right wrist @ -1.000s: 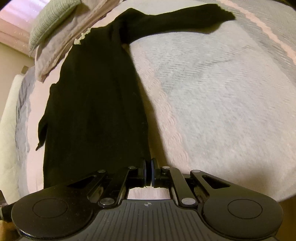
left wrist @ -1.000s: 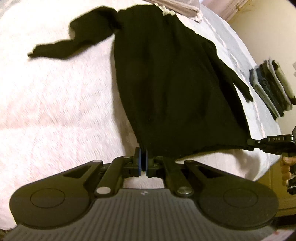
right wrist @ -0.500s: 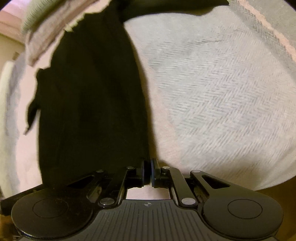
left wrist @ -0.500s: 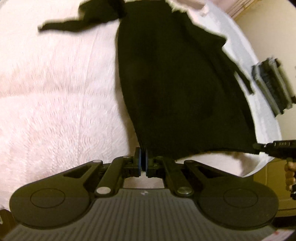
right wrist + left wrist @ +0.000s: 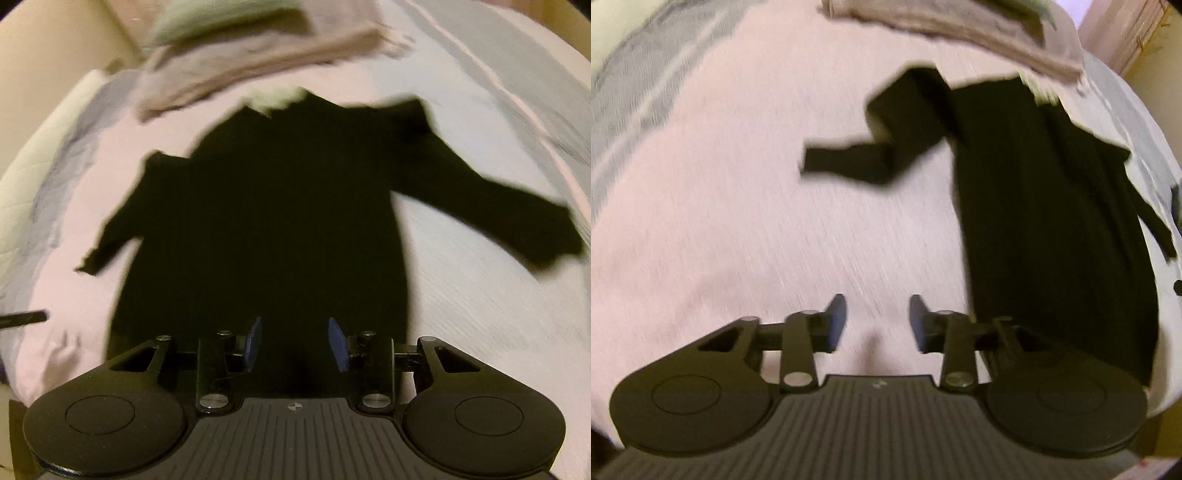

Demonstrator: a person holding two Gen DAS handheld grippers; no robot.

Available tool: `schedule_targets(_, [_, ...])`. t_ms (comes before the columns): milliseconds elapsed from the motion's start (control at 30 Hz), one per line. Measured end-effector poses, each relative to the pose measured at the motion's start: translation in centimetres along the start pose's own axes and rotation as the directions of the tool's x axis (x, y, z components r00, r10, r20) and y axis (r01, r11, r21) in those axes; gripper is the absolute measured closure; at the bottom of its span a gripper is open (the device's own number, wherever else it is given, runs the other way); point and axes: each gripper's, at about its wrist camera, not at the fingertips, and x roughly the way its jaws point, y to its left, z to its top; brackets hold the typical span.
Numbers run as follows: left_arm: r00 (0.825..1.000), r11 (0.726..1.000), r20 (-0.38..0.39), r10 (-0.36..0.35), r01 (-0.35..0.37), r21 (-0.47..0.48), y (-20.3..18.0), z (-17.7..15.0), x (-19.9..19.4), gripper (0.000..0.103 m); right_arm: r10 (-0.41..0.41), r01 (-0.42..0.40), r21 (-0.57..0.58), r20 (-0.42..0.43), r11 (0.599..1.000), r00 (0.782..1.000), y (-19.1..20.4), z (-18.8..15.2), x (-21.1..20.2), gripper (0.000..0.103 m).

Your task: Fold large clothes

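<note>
A black long-sleeved garment (image 5: pixel 288 206) lies flat on the pale bed cover (image 5: pixel 480 295), collar far, hem near me, both sleeves spread out. In the left wrist view the same garment (image 5: pixel 1052 221) lies to the right, one sleeve (image 5: pixel 871 158) bent toward the left. My left gripper (image 5: pixel 877 317) hovers over bare cover to the left of the hem, jaws opening, nothing between them. My right gripper (image 5: pixel 295 345) is over the garment's lower part, jaws opening, with the dark cloth beneath them and not pinched.
Folded beige and greenish linen (image 5: pixel 236 62) lies at the head of the bed beyond the collar. The bed cover (image 5: pixel 720 221) stretches wide to the left. The bed's right edge (image 5: pixel 1167 332) falls away close to the garment. A dark tool tip (image 5: pixel 22 318) shows at the left edge.
Both grippers were shut at the hem corners; now both have let go and stand apart. The left view has swung left off the garment; the right one has swung over its middle.
</note>
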Motion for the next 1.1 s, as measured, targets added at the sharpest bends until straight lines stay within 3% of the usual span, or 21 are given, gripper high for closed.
schedule_targets(67, [1.000,1.000,0.020,0.000,0.000,-0.006,1.6,2.2,1.0,0.055,0.033,-0.033,-0.019,0.007,0.999,0.999,2.8,1.1,1.7,0.065])
schedule_targets(233, [0.999,0.998,0.031,-0.038,0.039,-0.039,6.8,7.6,5.7,0.052,0.042,-0.042,-0.045,0.011,0.998,0.999,10.0,2.7,7.9,0.064])
schedule_targets(333, [0.995,0.994,-0.021,-0.093,0.092,-0.054,9.1,10.0,10.6,0.052,0.002,-0.002,-0.020,0.009,1.000,1.000,13.0,3.5,11.8,0.064])
schedule_targets(433, [0.980,0.982,-0.103,-0.169,0.158,-0.107,10.0,10.9,15.0,0.053,-0.028,0.027,0.025,0.009,0.999,1.000,14.3,3.9,14.1,0.064])
schedule_targets(500, [0.976,0.980,-0.110,-0.186,0.177,-0.089,9.8,11.2,15.9,0.071,-0.048,0.047,0.055,0.003,0.997,0.999,14.6,4.3,14.8,0.064])
schedule_targets(533, [0.977,0.981,-0.105,-0.186,0.179,-0.076,9.8,11.2,15.6,0.088,-0.059,0.059,0.064,0.002,0.996,0.998,15.0,4.5,14.9,0.064])
schedule_targets(600, [0.972,0.973,-0.078,-0.220,0.213,-0.090,10.7,11.5,14.5,0.097,-0.072,0.072,0.070,0.001,0.995,0.997,15.9,5.0,14.9,0.064])
schedule_targets(733, [0.988,0.989,0.092,-0.126,0.133,-0.064,14.7,13.1,8.5,0.098,-0.075,0.074,0.065,0.005,0.995,0.997,17.5,5.7,14.7,0.064])
schedule_targets(867, [0.970,0.994,0.240,0.041,-0.014,-0.111,22.0,15.4,4.2,0.098,-0.083,0.083,0.066,-0.002,0.994,0.997,17.9,5.7,15.3,0.063])
schedule_targets(933, [0.964,0.986,0.245,0.105,-0.070,-0.149,25.2,16.1,4.6,0.098,-0.088,0.089,0.075,-0.017,0.993,0.996,17.7,5.5,15.7,0.063])
schedule_targets(1000, [0.971,0.979,0.211,0.108,-0.067,-0.195,27.5,16.2,6.1,0.098,-0.098,0.100,0.079,-0.031,0.992,0.995,17.7,5.4,16.0,0.063])
schedule_targets(1100, [0.982,0.975,0.154,0.114,-0.081,-0.206,28.0,15.1,8.4,0.098,-0.108,0.110,0.071,-0.034,0.991,0.994,17.5,5.2,15.7,0.063])
